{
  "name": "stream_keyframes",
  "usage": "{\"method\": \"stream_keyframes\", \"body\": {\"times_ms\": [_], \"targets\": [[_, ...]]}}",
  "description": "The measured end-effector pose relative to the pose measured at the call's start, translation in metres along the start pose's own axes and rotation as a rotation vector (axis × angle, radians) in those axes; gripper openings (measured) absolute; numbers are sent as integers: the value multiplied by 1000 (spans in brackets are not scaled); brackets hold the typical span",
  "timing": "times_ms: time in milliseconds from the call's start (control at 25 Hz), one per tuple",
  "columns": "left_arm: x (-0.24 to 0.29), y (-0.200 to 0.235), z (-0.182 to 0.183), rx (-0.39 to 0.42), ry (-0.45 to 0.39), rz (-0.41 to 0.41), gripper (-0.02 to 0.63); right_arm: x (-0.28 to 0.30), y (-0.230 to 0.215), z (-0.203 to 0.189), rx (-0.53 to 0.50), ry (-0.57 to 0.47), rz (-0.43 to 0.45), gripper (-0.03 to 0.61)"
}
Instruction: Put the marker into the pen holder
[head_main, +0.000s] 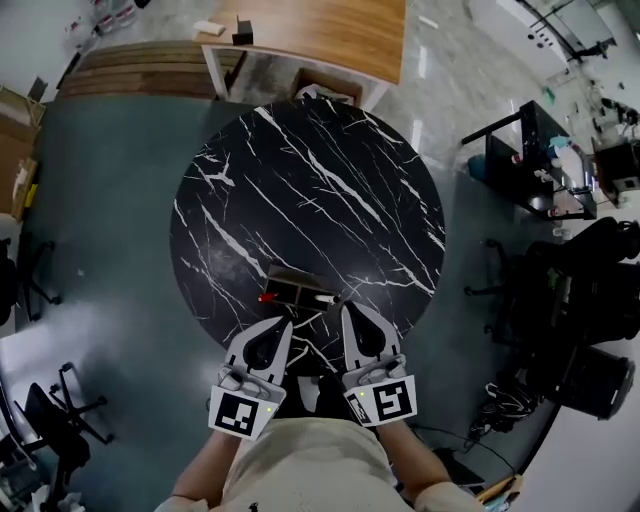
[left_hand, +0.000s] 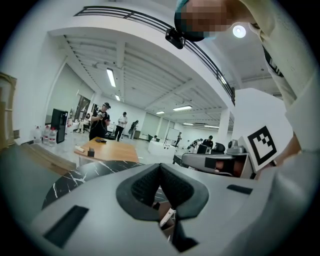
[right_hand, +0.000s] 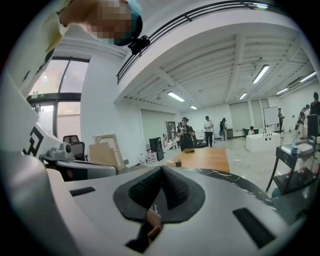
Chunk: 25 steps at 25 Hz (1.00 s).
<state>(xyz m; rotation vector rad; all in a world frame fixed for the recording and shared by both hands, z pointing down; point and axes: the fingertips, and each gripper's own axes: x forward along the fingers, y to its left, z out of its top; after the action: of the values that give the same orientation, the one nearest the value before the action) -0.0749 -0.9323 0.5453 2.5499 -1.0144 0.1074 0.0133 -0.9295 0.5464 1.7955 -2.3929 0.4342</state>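
Hovering by the pen holder (head_main: 296, 281) and marker (head_main: 292, 298), left gripper (head_main: 284, 324) and right gripper (head_main: 346, 309) have closed, empty fingers.

The left gripper (left_hand: 160, 166) blocks most of the bench (left_hand: 65, 182) in its own view. The marker (left_hand: 169, 215) shows only as a white sliver through the gap below the jaws. Under the right gripper (right_hand: 161, 169), a brown scrap is perhaps the holder (right_hand: 151, 223). In the head view, marker and holder are too small to tell whether they touch, and the lower edge cuts off the arms (head_main: 200, 478).
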Motion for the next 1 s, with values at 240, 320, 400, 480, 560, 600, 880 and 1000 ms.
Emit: {"method": "stream_keyframes", "body": {"times_ms": [240, 320, 400, 480, 560, 600, 880, 1000], "targets": [[-54, -57, 92, 79, -129, -41, 9, -76, 63, 67, -38, -6, 41, 17], [-75, -75, 112, 109, -159, -48, 9, -101, 84, 78, -28, -16, 39, 17], [-94, -89, 125, 136, -181, -48, 9, -121, 103, 87, -33, -33, 46, 17], [-112, -102, 131, 159, -190, -44, 9, -138, 117, 91, -41, -46, 58, 17], [-127, -113, 130, 179, -191, -39, 9, -152, 125, 93, -47, -53, 70, 17], [-132, -118, 129, 188, -190, -37, 9, -158, 126, 93, -50, -56, 72, 17], [-153, -149, 114, 189, -176, -33, 9, -192, 122, 93, -51, -76, 53, 17], [-154, -160, 114, 190, -191, -49, 9, -202, 121, 95, -77, -84, 32, 17]]}}
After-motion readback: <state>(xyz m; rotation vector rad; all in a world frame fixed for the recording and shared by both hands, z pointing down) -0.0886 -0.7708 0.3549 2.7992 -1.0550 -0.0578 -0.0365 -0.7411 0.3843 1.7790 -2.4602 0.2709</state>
